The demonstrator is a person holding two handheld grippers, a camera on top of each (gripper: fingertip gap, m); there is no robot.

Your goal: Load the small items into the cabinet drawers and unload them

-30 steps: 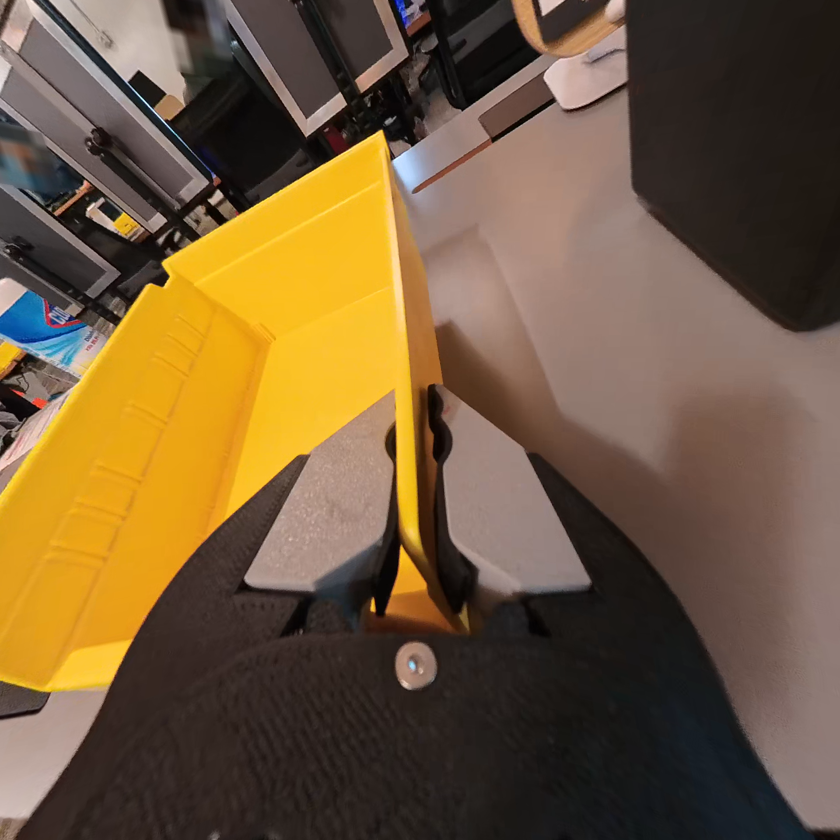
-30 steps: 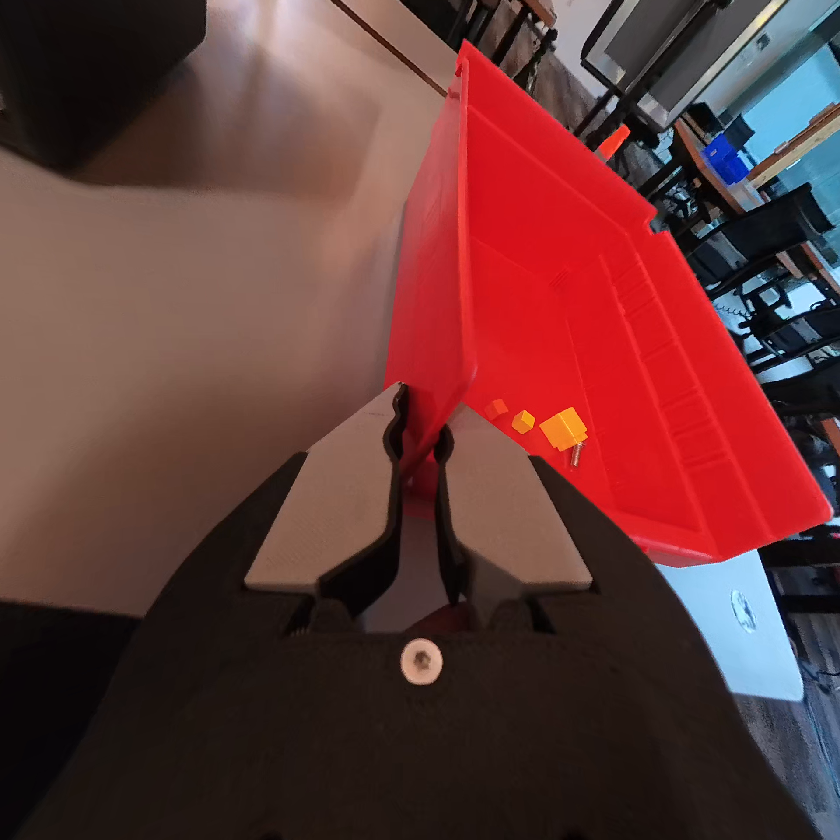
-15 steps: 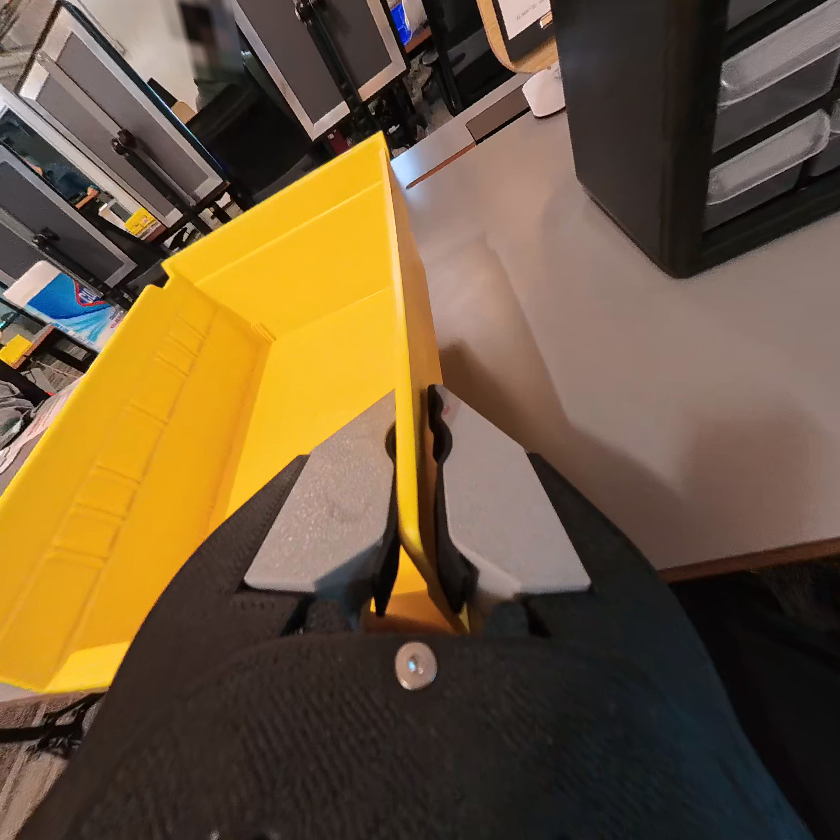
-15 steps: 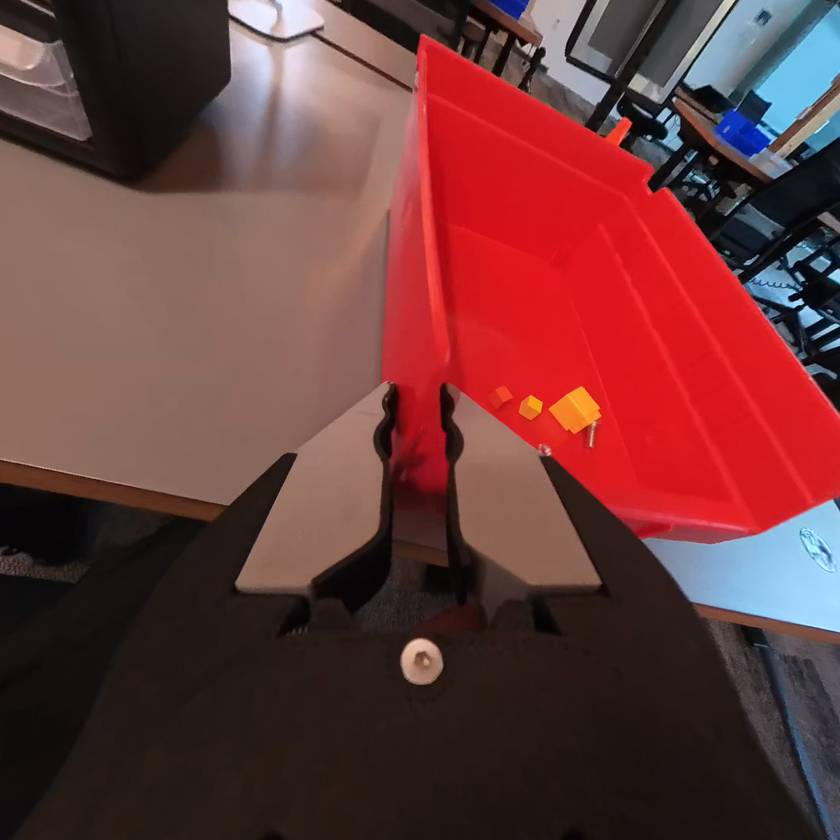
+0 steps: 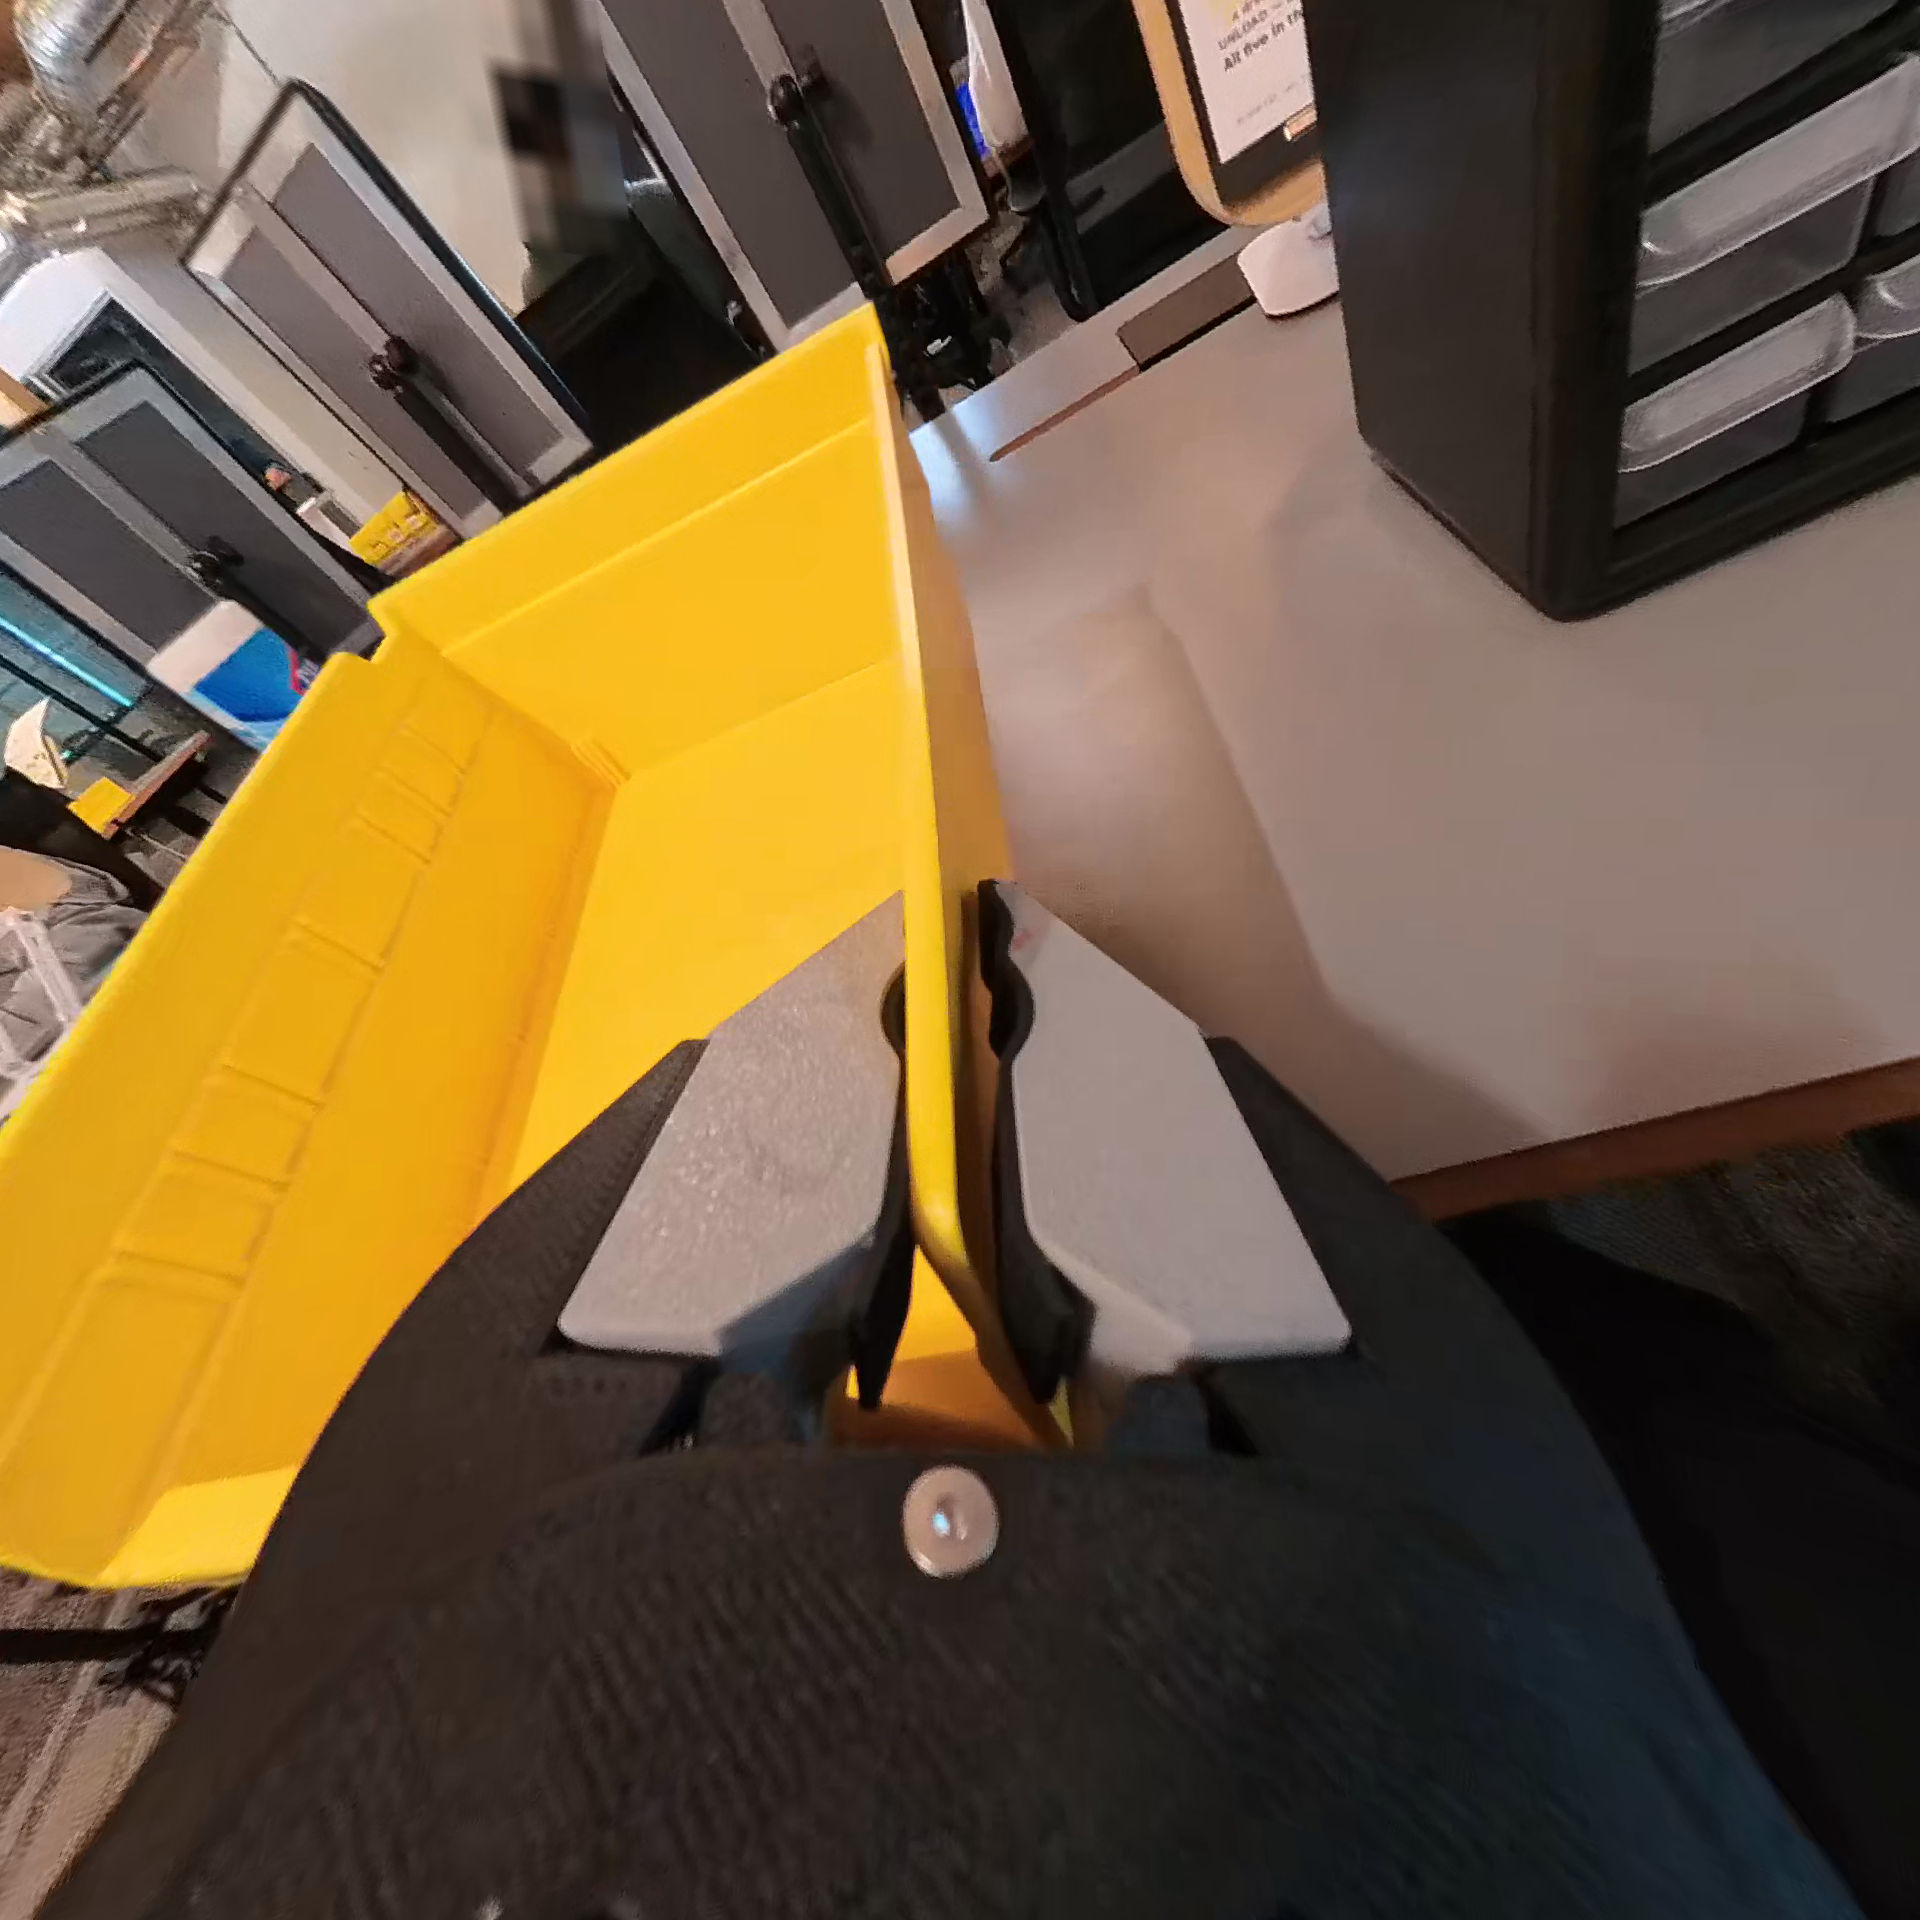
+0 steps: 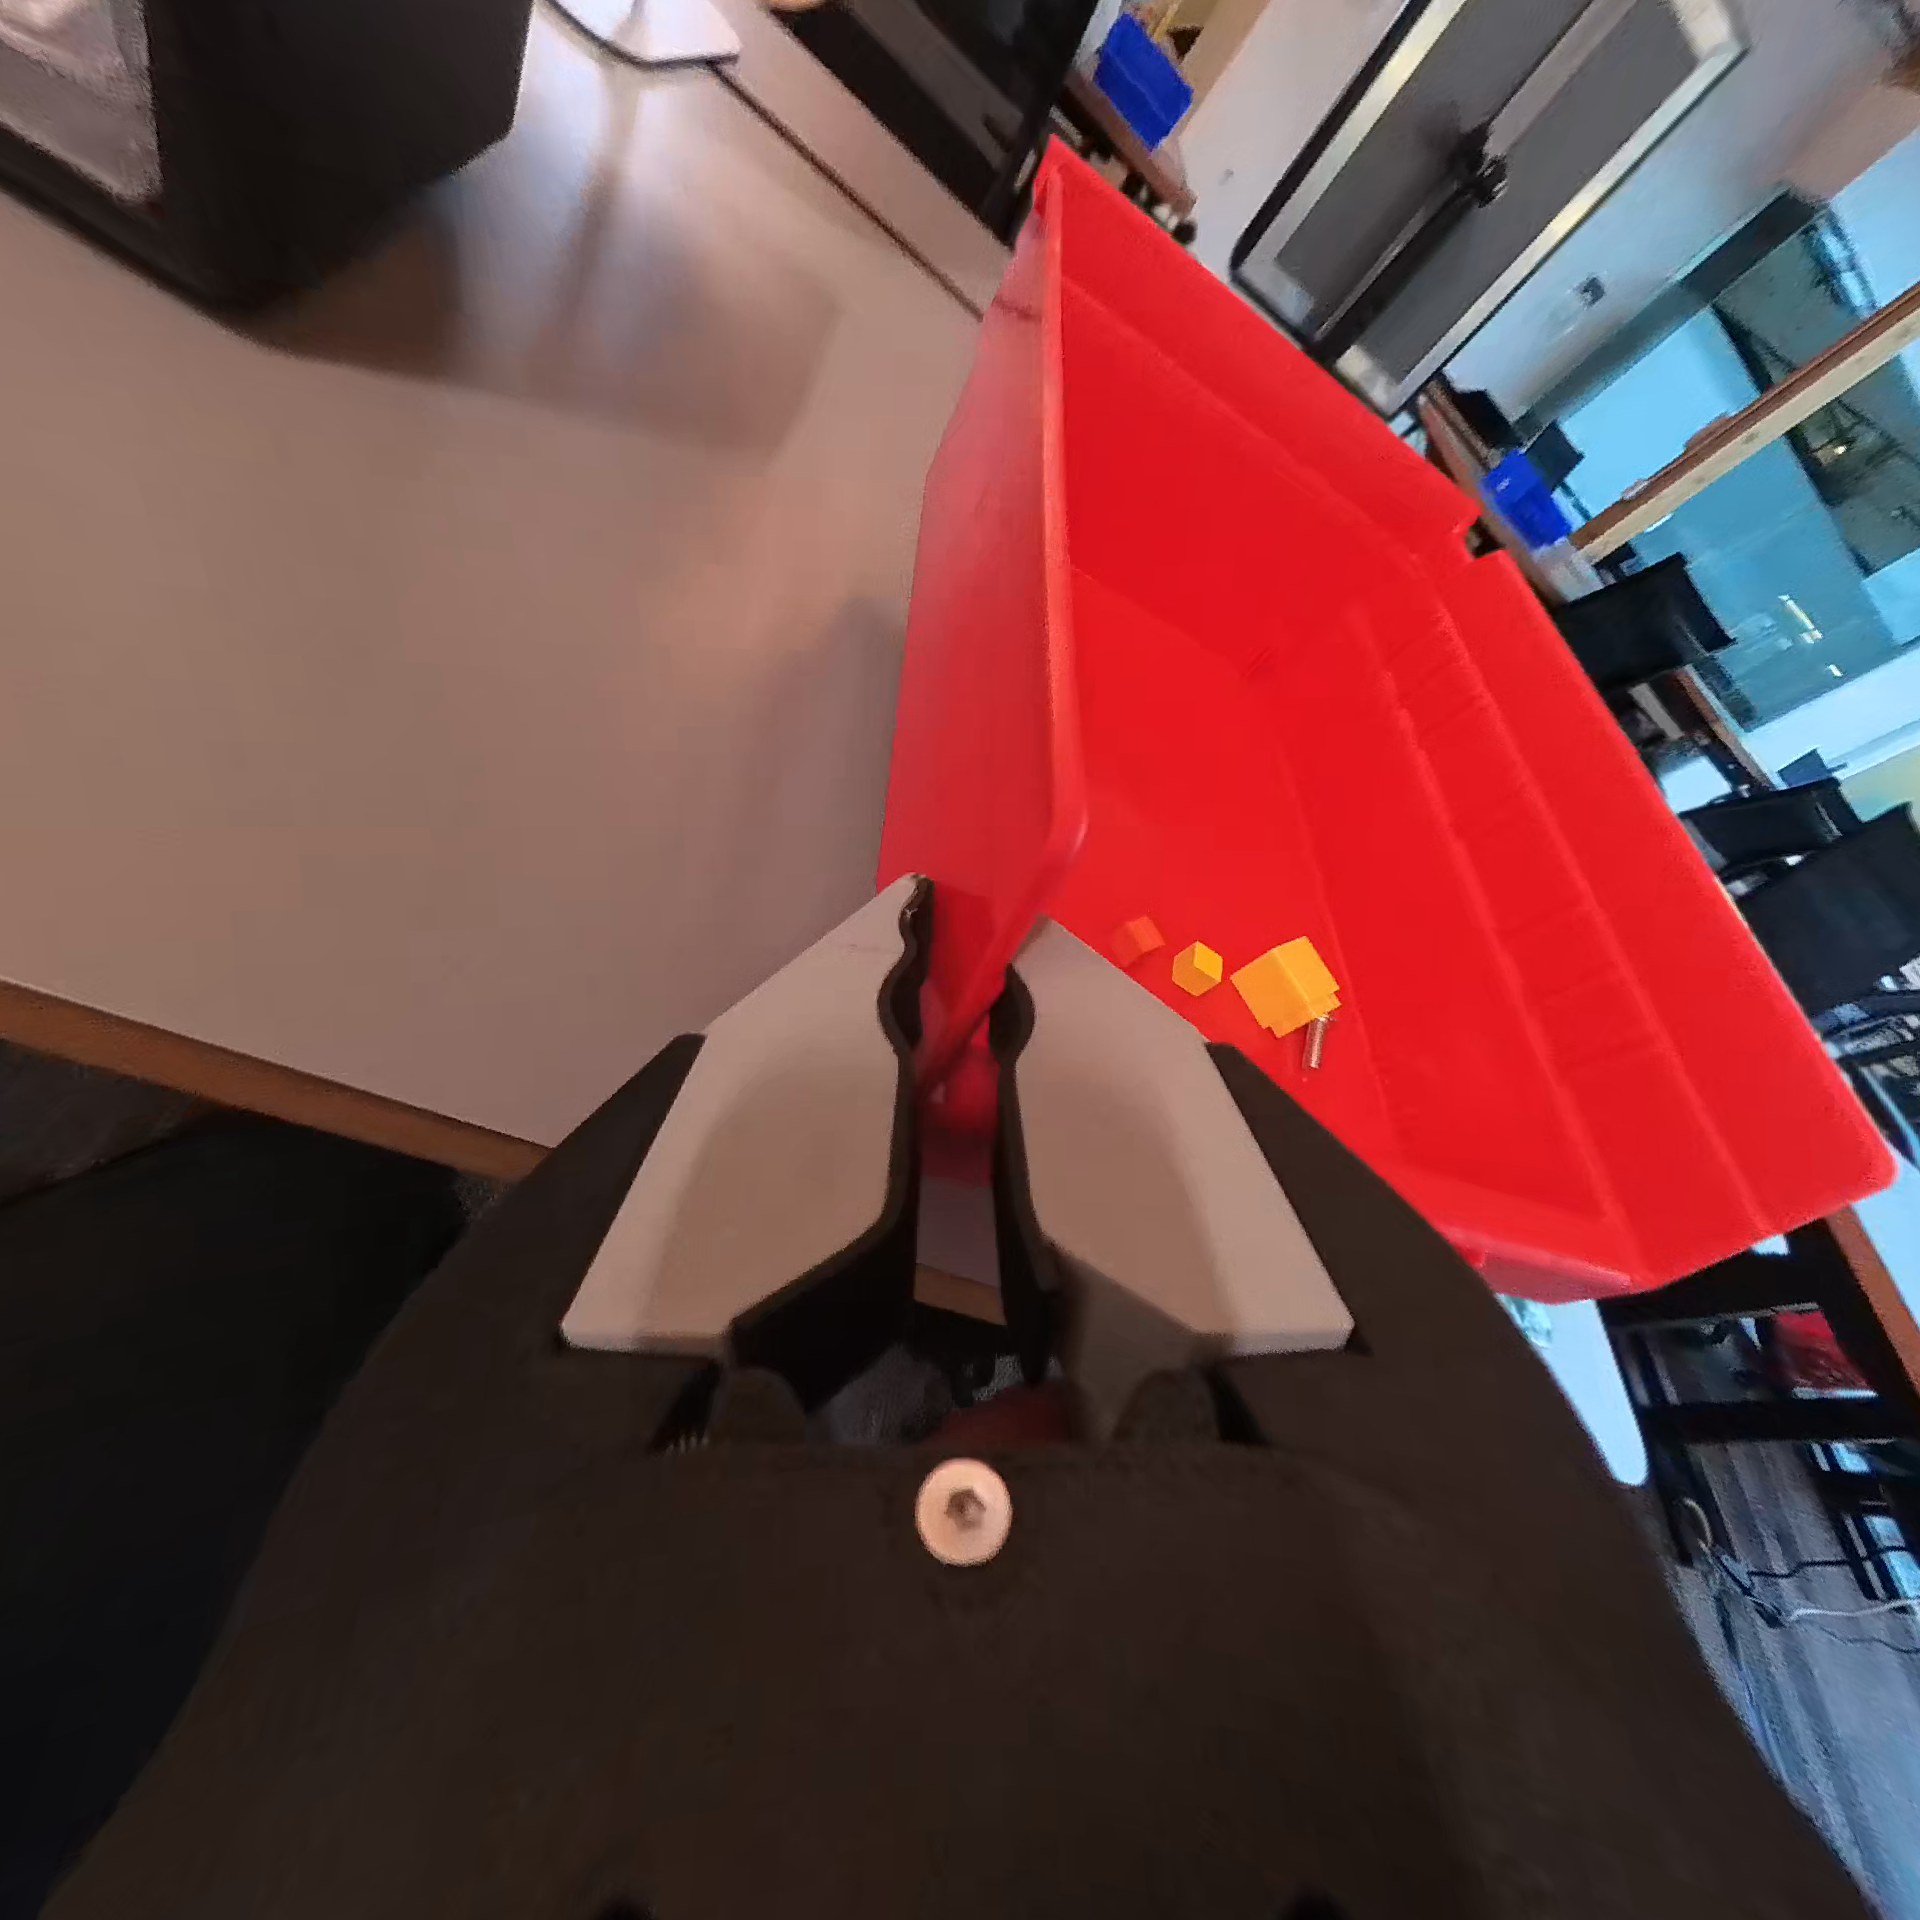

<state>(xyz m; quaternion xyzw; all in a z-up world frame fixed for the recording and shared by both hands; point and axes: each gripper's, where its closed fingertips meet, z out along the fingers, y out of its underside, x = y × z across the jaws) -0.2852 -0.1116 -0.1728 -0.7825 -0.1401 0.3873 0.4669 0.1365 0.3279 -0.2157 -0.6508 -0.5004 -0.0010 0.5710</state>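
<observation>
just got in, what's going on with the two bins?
A person holds a gripper in each hand. The left gripper is shut on the side wall of a yellow bin that looks empty. The right gripper pinches the wall of a red bin holding three small orange blocks and a screw. A black drawer cabinet stands on the table ahead.

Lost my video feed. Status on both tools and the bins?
Left tool clamped on yellow bin wall; no items seen inside. Right tool clamped on red bin wall; orange blocks and screw inside. Drawer cabinet ahead, table between.
</observation>
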